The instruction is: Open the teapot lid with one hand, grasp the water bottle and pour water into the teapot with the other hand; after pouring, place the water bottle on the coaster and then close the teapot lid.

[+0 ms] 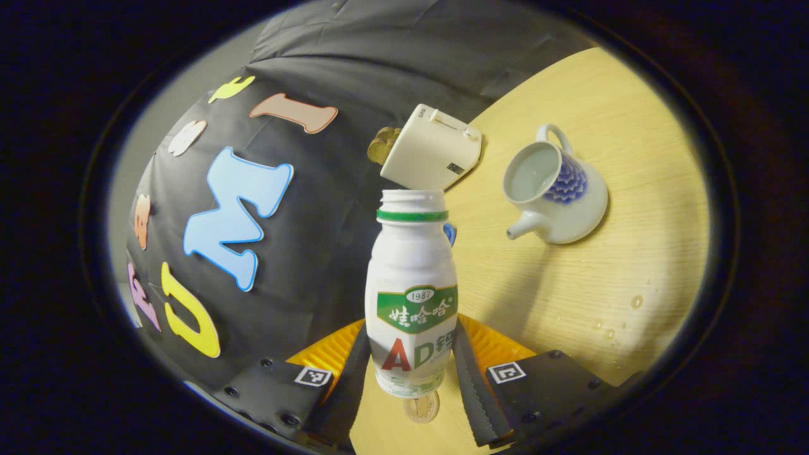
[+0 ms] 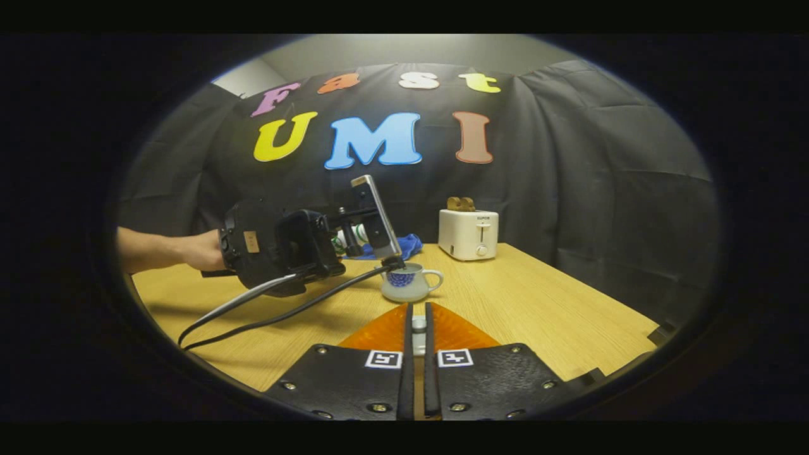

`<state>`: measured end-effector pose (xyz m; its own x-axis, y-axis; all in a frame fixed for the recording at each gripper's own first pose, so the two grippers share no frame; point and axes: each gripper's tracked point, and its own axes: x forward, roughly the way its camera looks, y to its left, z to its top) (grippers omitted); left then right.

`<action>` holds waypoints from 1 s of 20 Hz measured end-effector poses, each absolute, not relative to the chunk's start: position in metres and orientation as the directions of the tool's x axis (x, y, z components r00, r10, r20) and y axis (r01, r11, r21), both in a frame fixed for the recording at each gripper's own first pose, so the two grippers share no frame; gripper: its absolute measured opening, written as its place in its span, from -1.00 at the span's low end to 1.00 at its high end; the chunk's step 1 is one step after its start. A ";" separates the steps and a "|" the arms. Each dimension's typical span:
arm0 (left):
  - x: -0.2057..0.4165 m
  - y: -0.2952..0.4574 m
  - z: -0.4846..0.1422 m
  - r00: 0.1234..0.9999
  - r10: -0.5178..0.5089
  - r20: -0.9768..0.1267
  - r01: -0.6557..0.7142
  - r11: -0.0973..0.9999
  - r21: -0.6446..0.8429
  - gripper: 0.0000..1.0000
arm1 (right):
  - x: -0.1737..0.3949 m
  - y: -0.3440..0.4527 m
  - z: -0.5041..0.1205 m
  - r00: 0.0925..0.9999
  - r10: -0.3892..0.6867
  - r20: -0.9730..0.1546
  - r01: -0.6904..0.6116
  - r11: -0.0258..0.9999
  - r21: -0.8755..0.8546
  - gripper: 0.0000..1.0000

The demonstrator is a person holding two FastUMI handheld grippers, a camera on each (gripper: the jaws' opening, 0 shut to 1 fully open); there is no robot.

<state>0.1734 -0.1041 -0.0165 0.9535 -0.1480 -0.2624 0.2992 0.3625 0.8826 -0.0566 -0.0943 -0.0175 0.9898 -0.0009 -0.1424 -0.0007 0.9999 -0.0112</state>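
Wooden desk (image 1: 632, 208) carries the lidless teapot (image 1: 556, 189) at two o'clock; left gripper (image 1: 411, 373) fingers clamp the uncapped bottle (image 1: 411, 291), right gripper (image 2: 417, 344) fingers pinch something small, so coaster and lid remain.

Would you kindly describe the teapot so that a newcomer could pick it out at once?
Start at the wooden table before the black cloth wall, where a white toaster stands at the back edge. Nearer than the toaster sits the teapot, lid off. It alone is a squat white pot with a blue scale pattern, a loop handle and a short spout.
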 end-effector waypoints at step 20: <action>0.173 -0.121 -0.010 0.949 -0.145 -0.280 0.290 0.056 0.955 0.50 | -0.057 -0.101 -0.020 0.991 -0.005 -0.133 0.006 1.000 0.001 -0.87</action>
<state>0.1733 -0.1214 -0.0100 0.9490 -0.1445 -0.2801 0.2904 0.0557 0.9553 -0.0566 -0.1012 -0.0197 0.9911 -0.0054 -0.1328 0.0056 1.0000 0.0007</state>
